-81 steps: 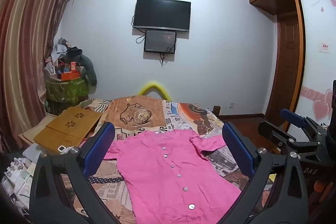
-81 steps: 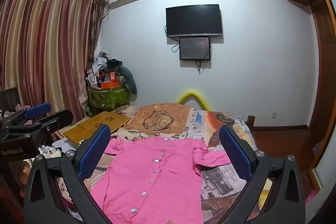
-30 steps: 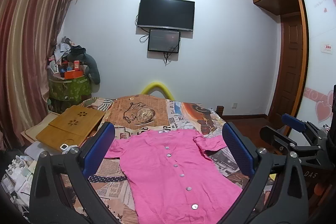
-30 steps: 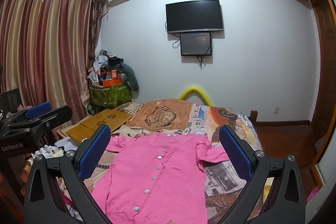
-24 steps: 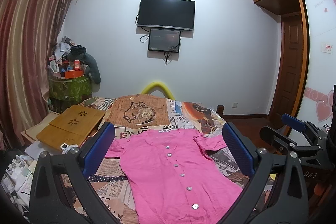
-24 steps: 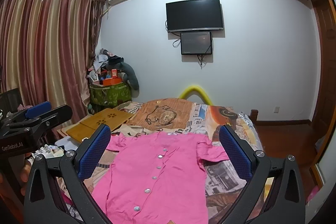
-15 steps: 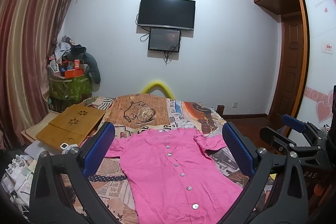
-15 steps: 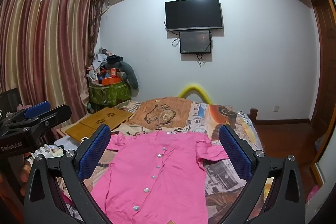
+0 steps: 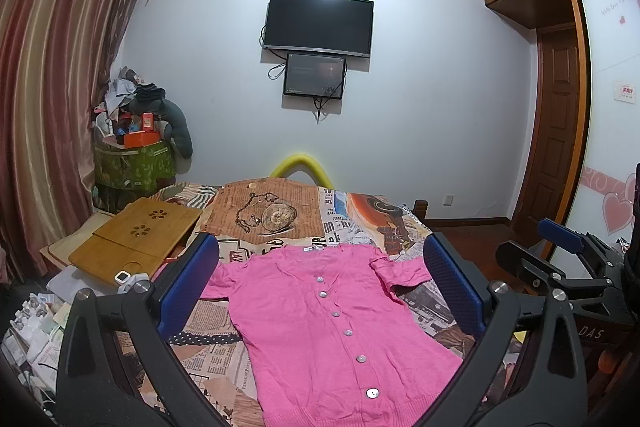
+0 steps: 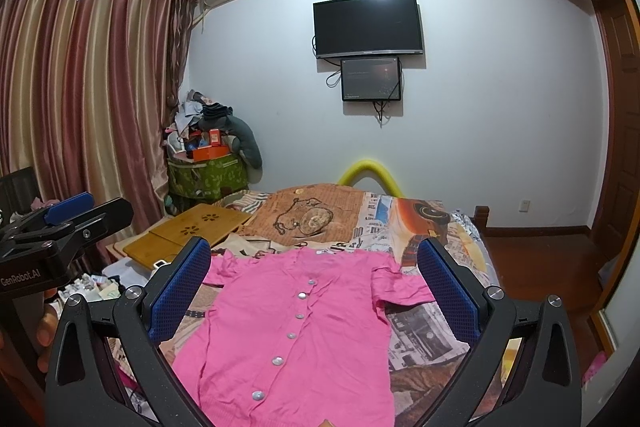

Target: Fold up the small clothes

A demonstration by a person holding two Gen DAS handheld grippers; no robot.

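A pink short-sleeved buttoned top [image 9: 336, 323] lies flat and face up on the bed, collar toward the far wall; it also shows in the right wrist view [image 10: 296, 327]. My left gripper [image 9: 320, 283] is open and empty, held above the near part of the top. My right gripper [image 10: 314, 281] is open and empty, also above it. The right gripper shows at the right edge of the left wrist view [image 9: 560, 259]. The left gripper shows at the left edge of the right wrist view [image 10: 60, 227].
The bed has a newspaper-print cover [image 9: 280, 215]. A wooden lap tray [image 9: 136, 239] sits at the bed's left side. A green box piled with clutter [image 9: 134, 163] stands by the curtain. A TV [image 9: 320, 21] hangs on the far wall. A door [image 9: 560, 131] is at right.
Both views have shifted only slightly over the last seconds; the top lies the same and both grippers stay open.
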